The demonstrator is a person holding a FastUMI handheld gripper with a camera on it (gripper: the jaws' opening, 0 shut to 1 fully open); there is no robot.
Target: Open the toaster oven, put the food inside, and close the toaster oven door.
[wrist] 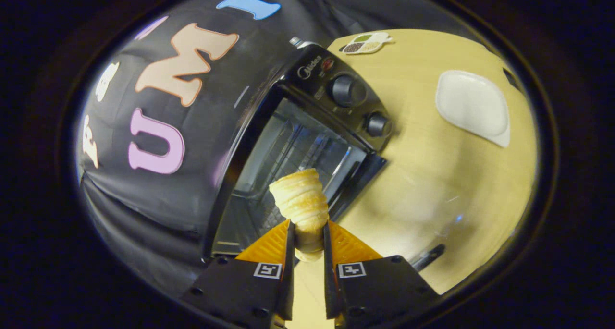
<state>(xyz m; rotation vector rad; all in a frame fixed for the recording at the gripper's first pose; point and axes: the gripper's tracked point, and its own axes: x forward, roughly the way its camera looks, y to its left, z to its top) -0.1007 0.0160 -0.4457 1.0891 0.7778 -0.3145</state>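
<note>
My gripper [307, 230] is shut on a pale, ridged croissant-like pastry [300, 199], which sticks out ahead of the fingers. Just beyond the pastry stands the black toaster oven [307, 127] with its door [358, 185] folded down and open. Its inside with a wire rack [288, 161] shows behind the pastry. Two round knobs [348, 91] sit on the oven's control panel. The view is rolled, so the oven looks tilted.
The oven stands on a light wooden table [432, 185]. A white plate [473, 105] lies beyond the oven's knob side. A small dish with coloured fillings [366, 43] sits at the table's far end. Black cloth [158, 185] hangs close behind the oven.
</note>
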